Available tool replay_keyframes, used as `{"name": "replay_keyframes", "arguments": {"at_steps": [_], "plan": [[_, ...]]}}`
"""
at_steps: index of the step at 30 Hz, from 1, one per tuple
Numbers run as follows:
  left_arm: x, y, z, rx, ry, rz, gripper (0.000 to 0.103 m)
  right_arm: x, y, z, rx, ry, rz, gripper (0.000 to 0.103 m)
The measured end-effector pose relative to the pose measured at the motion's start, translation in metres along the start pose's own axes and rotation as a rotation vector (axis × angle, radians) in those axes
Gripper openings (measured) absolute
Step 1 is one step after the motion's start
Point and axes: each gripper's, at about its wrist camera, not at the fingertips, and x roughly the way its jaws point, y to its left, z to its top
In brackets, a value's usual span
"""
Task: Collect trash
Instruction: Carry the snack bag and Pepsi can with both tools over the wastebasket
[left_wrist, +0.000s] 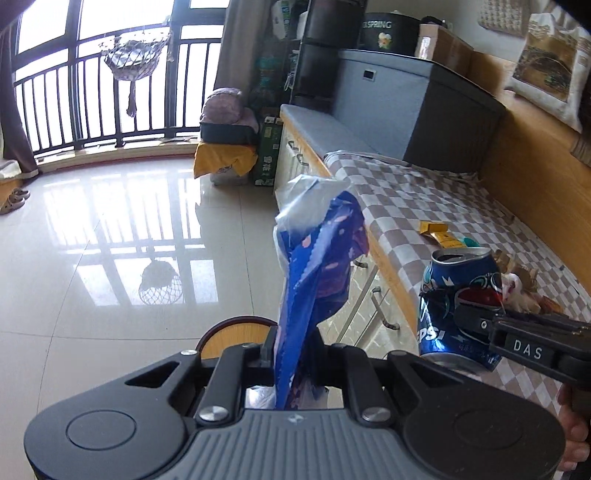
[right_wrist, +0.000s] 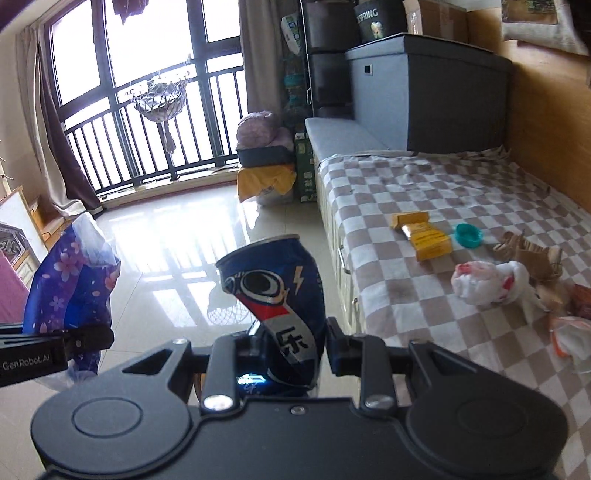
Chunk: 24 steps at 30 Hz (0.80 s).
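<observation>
My left gripper (left_wrist: 291, 347) is shut on a blue and purple flowered wrapper (left_wrist: 321, 258) with clear plastic bunched behind it; the wrapper stands up from the jaws. The same wrapper (right_wrist: 70, 288) shows at the left of the right wrist view, beside the left gripper's finger (right_wrist: 55, 347). My right gripper (right_wrist: 295, 347) is shut on a dented blue Pepsi can (right_wrist: 277, 295), held upright above the floor. In the left wrist view the can (left_wrist: 458, 306) is clamped by the right gripper's fingers (left_wrist: 476, 321). A yellow carton (right_wrist: 424, 236), a teal cap (right_wrist: 468, 235), a white crumpled wad (right_wrist: 487, 282) and brown paper scraps (right_wrist: 532, 254) lie on the checkered bench cover (right_wrist: 424, 177).
Glossy tile floor (left_wrist: 110, 258) spreads to the left toward a barred balcony window (right_wrist: 147, 92). A round wooden-topped bin or stool (left_wrist: 236, 332) sits just below my left gripper. A grey storage box (right_wrist: 424, 81), black drawers (right_wrist: 328, 55) and a yellow-draped pile (right_wrist: 266, 181) stand at the bench's far end.
</observation>
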Motion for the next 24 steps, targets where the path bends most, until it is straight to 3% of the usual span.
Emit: {"name": "replay_keyframes", "arguments": {"at_steps": [10, 14, 18, 24], "plan": [[0.084, 0.028, 0.066, -0.083, -0.003, -0.020, 0.015, 0.102, 0.034, 0.031, 0.012, 0.079, 0.021, 0.030], [0.130, 0.040, 0.076, -0.118, 0.016, -0.021, 0.016, 0.148, 0.039, 0.040, 0.025, 0.102, 0.019, 0.030], [0.176, 0.062, 0.063, -0.179, 0.061, -0.017, 0.016, 0.199, 0.042, 0.036, 0.029, 0.140, 0.014, 0.030], [0.237, 0.100, 0.011, -0.278, 0.178, 0.003, 0.016, 0.272, 0.048, 0.006, 0.041, 0.227, 0.014, 0.030]]}}
